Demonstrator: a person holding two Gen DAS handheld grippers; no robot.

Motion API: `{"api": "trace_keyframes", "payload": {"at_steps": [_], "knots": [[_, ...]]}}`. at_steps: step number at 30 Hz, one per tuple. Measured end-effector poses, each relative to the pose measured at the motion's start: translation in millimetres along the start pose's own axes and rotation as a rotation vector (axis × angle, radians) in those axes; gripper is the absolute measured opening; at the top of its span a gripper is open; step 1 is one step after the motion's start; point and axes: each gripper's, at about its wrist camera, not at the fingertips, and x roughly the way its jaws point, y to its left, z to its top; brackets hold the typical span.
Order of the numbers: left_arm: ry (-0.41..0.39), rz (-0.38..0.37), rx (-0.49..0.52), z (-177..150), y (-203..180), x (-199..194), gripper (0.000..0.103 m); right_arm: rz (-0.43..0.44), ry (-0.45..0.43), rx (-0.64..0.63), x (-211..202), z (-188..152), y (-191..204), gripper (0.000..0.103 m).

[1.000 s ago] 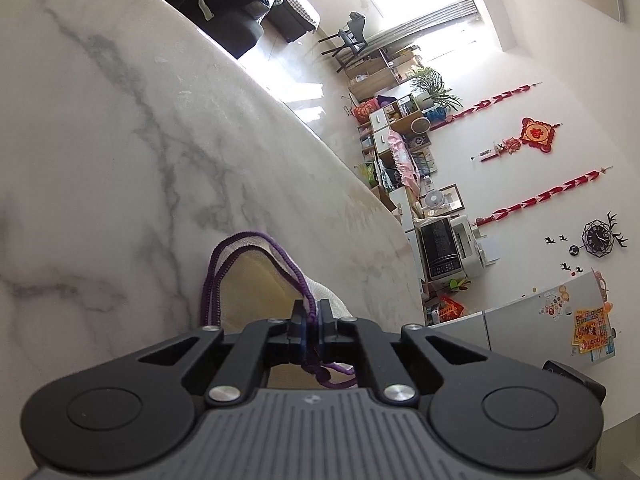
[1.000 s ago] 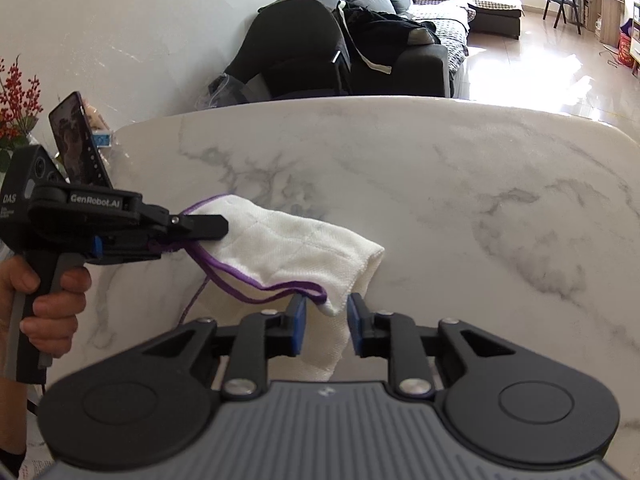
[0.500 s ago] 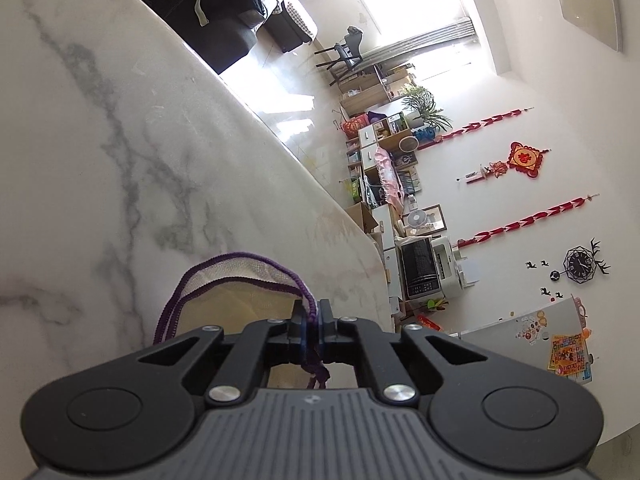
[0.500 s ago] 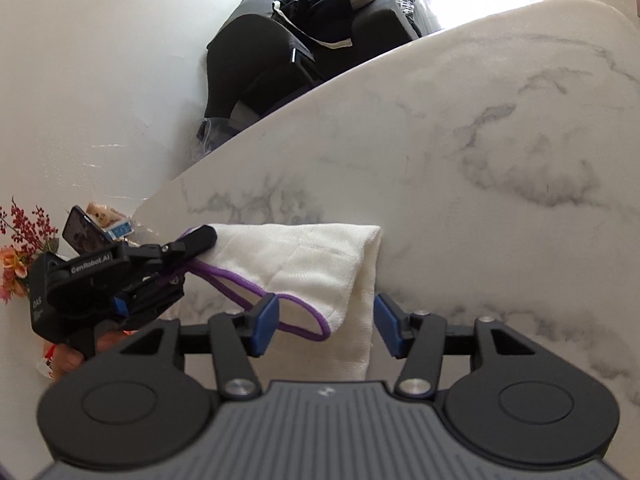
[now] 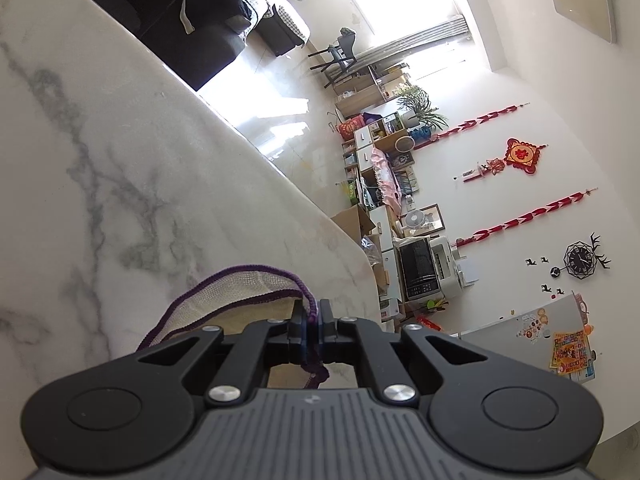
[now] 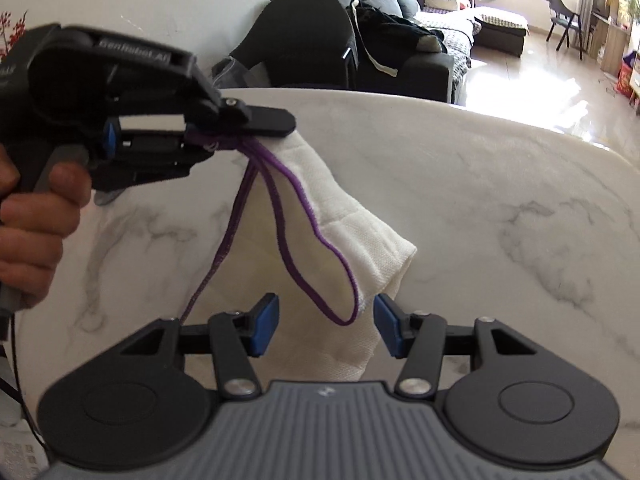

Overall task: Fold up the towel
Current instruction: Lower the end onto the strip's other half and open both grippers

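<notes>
- White marble with grey veins makes up the surface [image 6: 500, 184] under our work; beyond its far edge sit a dark sofa [image 6: 400, 32] draped with black clothing and a sunlit floor.
- We see the towel [image 6: 360, 216], white with a purple edging, lifted off the surface at one end and hanging in a slack fold down toward the near side.
- Our left gripper [image 6: 256, 124] has its jaws fully closed on the towel's purple-edged corner; the cloth bunches right at the tips, and two strands of edging drop away below them.
- A hand [image 6: 36, 220] wraps the left gripper's handle at the left edge of the right wrist view.
- From the left wrist view, the left gripper [image 5: 314, 320] shows the same pinch: the purple edging runs between the closed jaws, and a loop of towel [image 5: 240, 296] arches just beyond them over the marble.
- Our right gripper [image 6: 326, 330] has its jaws about half open, holding nothing; the blue pads [image 6: 266, 326] stand apart on either side of the towel's hanging lower fold without pressing it.
- The purple edging's lowest loop dips between those open jaws, closer to the right pad.
- Far right in the left wrist view, red hanging ornaments [image 5: 520, 156] and a black wall clock [image 5: 580, 260] mark a white wall.
</notes>
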Motion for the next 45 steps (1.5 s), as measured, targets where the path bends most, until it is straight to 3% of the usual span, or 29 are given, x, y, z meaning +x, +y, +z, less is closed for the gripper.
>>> {"api": "trace_keyframes", "payload": {"at_steps": [5, 8, 12, 15, 30, 41, 45], "knots": [[-0.001, 0.024, 0.021, -1, -3, -2, 0.004, -0.114, -0.040, -0.091, -1, 0, 5, 0.054], [0.002, 0.042, 0.016, -2, 2, -3, 0.004, -0.134, -0.064, -0.112, -6, 0, -1, 0.046], [0.010, 0.068, 0.010, -1, 10, -6, 0.004, -0.116, -0.054, -0.140, -4, 3, -3, 0.014], [0.024, 0.100, 0.014, -4, 16, -8, 0.004, -0.107, -0.064, -0.161, -7, 2, -5, 0.009], [0.125, 0.168, 0.062, -50, 44, -24, 0.004, -0.039, -0.038, -0.260, -26, -27, 11, 0.009], [0.147, 0.241, 0.248, -92, 24, -40, 0.005, 0.008, -0.009, -0.299, -39, -54, 18, 0.009], [0.144, 0.245, 0.272, -97, 20, -42, 0.005, 0.030, -0.008, -0.303, -45, -60, 20, 0.010]]}}
